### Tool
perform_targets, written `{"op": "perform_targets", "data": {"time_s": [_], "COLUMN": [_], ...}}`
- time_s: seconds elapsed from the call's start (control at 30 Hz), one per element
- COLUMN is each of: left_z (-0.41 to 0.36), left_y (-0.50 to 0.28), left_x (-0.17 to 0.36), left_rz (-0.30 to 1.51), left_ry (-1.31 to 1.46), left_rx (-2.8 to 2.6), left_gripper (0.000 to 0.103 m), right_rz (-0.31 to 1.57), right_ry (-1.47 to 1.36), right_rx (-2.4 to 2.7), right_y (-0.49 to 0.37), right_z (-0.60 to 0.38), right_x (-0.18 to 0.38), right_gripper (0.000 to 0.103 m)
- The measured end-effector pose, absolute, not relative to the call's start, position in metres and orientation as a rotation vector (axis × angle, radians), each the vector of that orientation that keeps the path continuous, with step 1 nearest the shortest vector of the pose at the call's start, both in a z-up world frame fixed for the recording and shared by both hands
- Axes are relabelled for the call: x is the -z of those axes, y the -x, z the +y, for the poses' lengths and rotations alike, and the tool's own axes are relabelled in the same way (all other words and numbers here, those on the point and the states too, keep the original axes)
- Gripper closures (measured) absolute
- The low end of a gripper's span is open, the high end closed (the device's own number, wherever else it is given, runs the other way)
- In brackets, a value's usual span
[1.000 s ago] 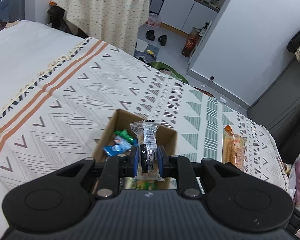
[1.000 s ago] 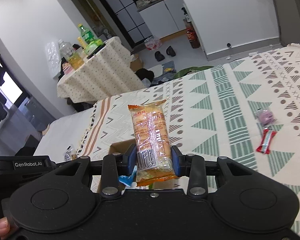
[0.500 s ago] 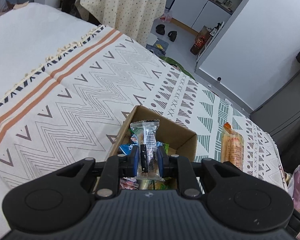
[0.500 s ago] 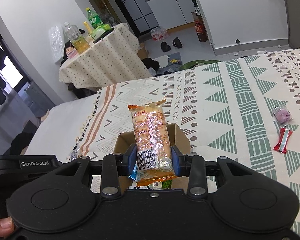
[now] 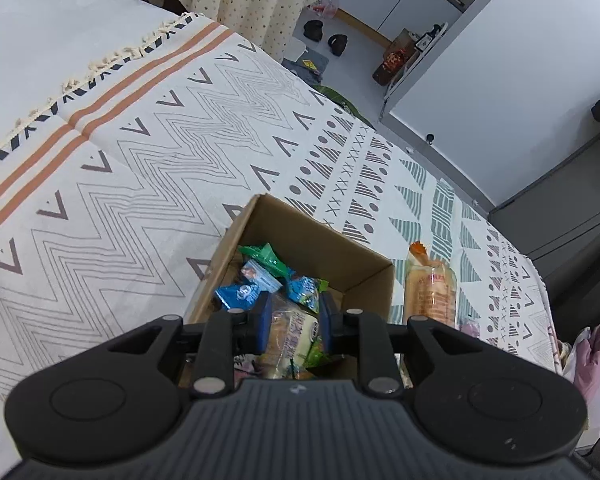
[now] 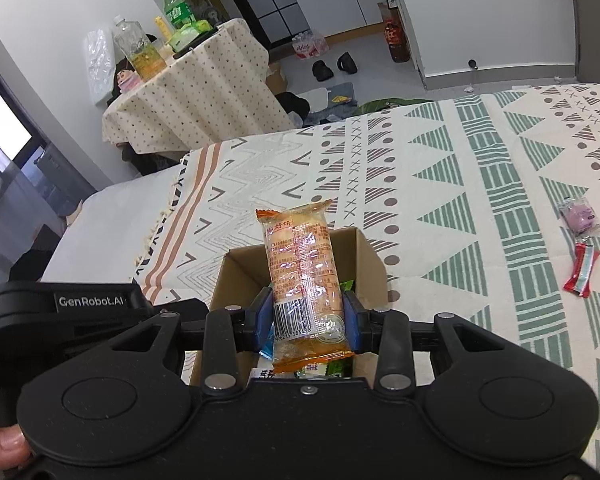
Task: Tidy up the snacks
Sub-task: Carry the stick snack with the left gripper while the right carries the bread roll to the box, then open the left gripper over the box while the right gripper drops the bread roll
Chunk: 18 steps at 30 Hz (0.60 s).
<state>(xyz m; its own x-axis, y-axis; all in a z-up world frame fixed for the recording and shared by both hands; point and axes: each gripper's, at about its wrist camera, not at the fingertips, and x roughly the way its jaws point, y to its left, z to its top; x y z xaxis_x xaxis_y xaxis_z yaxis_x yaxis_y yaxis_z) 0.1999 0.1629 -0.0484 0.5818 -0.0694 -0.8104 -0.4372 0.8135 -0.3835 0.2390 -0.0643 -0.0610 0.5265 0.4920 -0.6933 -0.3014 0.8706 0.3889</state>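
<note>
An open cardboard box (image 5: 364, 256) sits on the patterned blanket (image 5: 140, 152) and holds several snacks: a green pack (image 5: 266, 256), blue packs (image 5: 236, 294) and a pale bread pack (image 5: 296, 332). My left gripper (image 5: 294, 316) hovers just over the box, open, with nothing between its fingers. In the right wrist view the same box (image 6: 240, 276) lies below my right gripper (image 6: 306, 320). That gripper is shut on an orange-wrapped cake pack (image 6: 300, 264), held upright above the box. The same cake pack (image 5: 430, 288) shows beside the box in the left wrist view.
A purple wrapped snack (image 6: 580, 216) and a red stick pack (image 6: 582, 268) lie on the blanket to the right. A cloth-covered table (image 6: 196, 92) with bottles stands beyond the bed. The left gripper's body (image 6: 88, 312) is close on the left, and a thumb (image 6: 4, 444) shows at the bottom corner.
My left gripper opened and let go of the clear-wrapped snack it held, which is no longer between its fingers. Both grippers moved nearer over the box; the right still holds the cake pack.
</note>
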Motion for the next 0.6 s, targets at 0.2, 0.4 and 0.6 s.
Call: {"op": "perform_targets", "data": {"time_s": [0.2, 0.4, 0.6], "left_z": [0.173, 0.175, 0.173], "left_y": [-0.199, -0.195, -0.190], "left_x": [0.047, 0.046, 0.044], "left_rz": [0.949, 0.955, 0.955], "left_ry": [0.587, 0.586, 0.575], "left_rx": [-0.259, -0.276, -0.276], "left_gripper": [0.077, 0.066, 0.059], "right_rz": [0.904, 0.896, 0.889], "right_ry": [-0.229, -0.219, -0.240], "right_rx": [-0.483, -0.491, -0.533], "right_y": [-0.240, -0.238, -0.234], "right_z": [-0.057, -0.056, -0.058], "right_x": [0.060, 0.058, 0.053], "right_gripper": [0.067, 0.067, 0.056]}}
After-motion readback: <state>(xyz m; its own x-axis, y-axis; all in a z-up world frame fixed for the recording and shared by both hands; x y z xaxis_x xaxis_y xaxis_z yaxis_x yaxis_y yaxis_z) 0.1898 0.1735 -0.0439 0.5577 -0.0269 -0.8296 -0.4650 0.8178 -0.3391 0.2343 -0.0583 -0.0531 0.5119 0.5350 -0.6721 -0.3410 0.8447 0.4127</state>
